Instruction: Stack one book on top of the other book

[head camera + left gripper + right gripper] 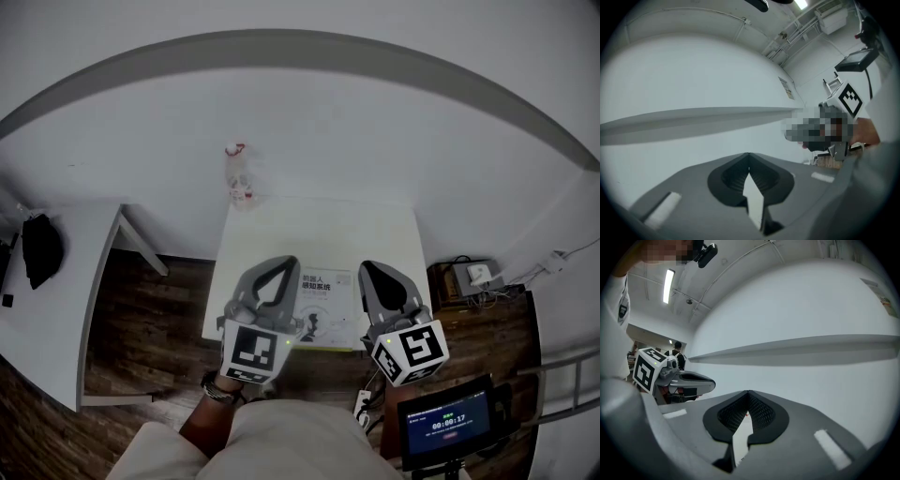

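Book [325,311] lies ungripped; left claw [284,262] and right claw [368,266] closed, empty.

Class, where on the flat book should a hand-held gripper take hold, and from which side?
Probably the near edge of the book, coming in level from the person's side: it lies flat by the table's near edge, so only a thin edge suits the jaws.

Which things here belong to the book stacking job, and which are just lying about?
Job: white-covered book (only one shows) on the white square table; left tongs and right tongs, both shut and empty.
Lying about: clear plastic bottle at the table's far edge; black bag on the white side table; black timer screen.
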`<move>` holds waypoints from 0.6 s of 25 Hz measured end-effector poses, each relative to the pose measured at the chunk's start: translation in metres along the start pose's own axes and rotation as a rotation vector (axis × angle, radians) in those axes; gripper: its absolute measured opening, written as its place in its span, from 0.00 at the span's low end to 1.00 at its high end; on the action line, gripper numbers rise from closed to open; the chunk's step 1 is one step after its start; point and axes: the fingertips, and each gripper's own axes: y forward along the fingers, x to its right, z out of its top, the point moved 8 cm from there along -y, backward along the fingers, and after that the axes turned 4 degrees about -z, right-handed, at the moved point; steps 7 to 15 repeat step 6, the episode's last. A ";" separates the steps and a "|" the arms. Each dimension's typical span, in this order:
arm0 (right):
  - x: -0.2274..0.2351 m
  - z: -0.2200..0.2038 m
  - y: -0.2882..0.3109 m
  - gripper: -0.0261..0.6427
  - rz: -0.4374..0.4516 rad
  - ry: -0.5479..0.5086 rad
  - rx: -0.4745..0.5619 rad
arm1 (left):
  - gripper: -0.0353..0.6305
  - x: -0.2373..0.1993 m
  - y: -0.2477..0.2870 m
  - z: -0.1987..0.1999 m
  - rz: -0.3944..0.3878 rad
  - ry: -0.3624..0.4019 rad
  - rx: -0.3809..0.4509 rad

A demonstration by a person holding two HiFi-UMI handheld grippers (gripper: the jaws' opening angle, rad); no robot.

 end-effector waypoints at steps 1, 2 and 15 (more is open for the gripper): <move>0.000 0.002 0.000 0.04 -0.004 -0.009 -0.003 | 0.05 -0.001 0.000 0.002 -0.001 0.001 0.001; -0.001 0.005 0.000 0.04 -0.007 -0.019 -0.006 | 0.05 -0.001 -0.001 0.005 -0.001 0.001 0.000; -0.001 0.013 0.001 0.04 -0.005 -0.031 -0.011 | 0.05 -0.004 -0.002 0.015 -0.001 0.006 -0.002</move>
